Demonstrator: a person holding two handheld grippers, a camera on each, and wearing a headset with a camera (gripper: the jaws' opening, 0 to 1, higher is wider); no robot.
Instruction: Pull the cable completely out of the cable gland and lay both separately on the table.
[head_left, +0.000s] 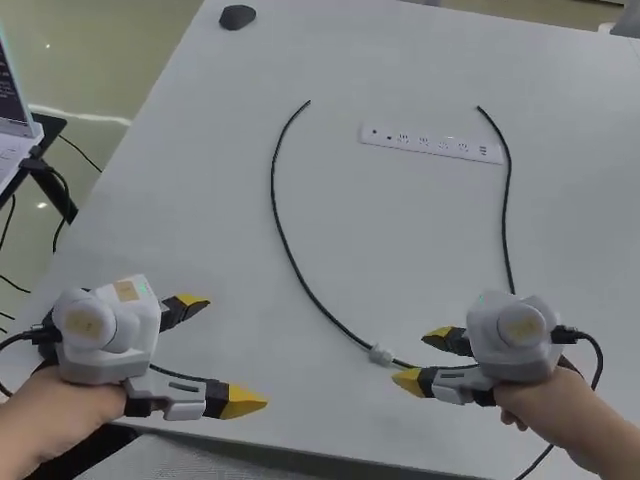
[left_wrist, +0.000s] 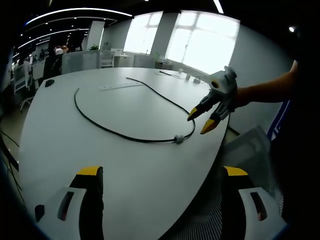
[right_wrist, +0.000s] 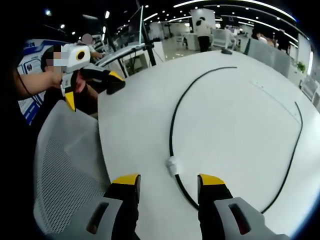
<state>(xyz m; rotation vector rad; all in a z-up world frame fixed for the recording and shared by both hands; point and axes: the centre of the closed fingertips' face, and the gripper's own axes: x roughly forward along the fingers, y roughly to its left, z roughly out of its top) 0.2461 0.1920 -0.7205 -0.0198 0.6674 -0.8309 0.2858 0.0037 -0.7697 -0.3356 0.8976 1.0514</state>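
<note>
**A:** Black cable (head_left: 285, 240) loops across the grey table (head_left: 180, 190). The small white cable gland (head_left: 380, 354) is threaded on it at the loop's six o'clock, nearest the person.

**B:** Which step is in hand?

**A:** The approach, I judge; nothing is gripped. The right gripper (head_left: 411, 358) sits just at the gland's three o'clock, jaws apart. The left gripper (head_left: 233, 352) is well off at nine o'clock, jaws wide and empty.

**B:** And next?

**A:** One gripper should pinch the gland and the other close on the cable beside it. Then draw them apart until the cable end slips free.
</note>
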